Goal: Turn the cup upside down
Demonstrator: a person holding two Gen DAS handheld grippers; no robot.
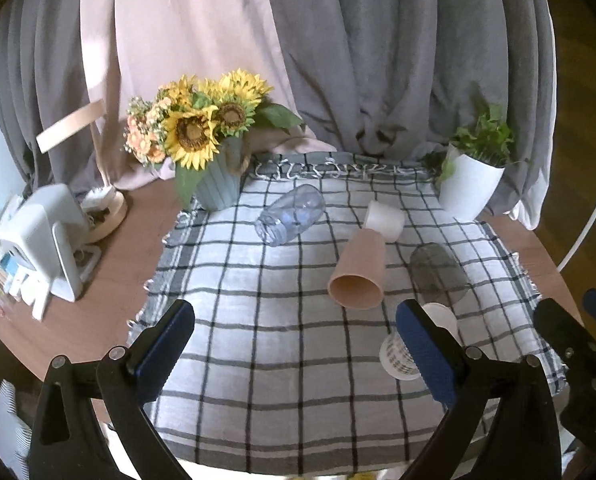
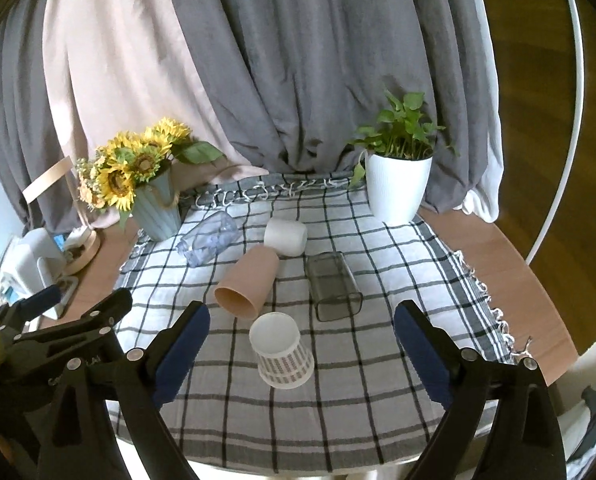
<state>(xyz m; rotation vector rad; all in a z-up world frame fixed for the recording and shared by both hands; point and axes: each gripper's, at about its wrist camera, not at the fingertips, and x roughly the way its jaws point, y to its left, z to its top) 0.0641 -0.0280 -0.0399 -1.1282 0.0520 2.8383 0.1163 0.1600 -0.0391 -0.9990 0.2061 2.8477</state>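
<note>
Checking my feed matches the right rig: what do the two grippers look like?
Both match: the left gripper and right gripper have black frames with silver rivets and ribbed blue pads lining the jaws. No cables visible.

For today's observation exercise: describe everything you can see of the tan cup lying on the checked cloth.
The tan cup is a plain, matte, tapered tumbler, possibly plastic or paper. It lies on its side on the checked cloth, empty, open mouth towards the cameras, base pointing away. Its base end meets or overlaps the white cup behind it; contact is uncertain. Neither gripper touches it.
</note>
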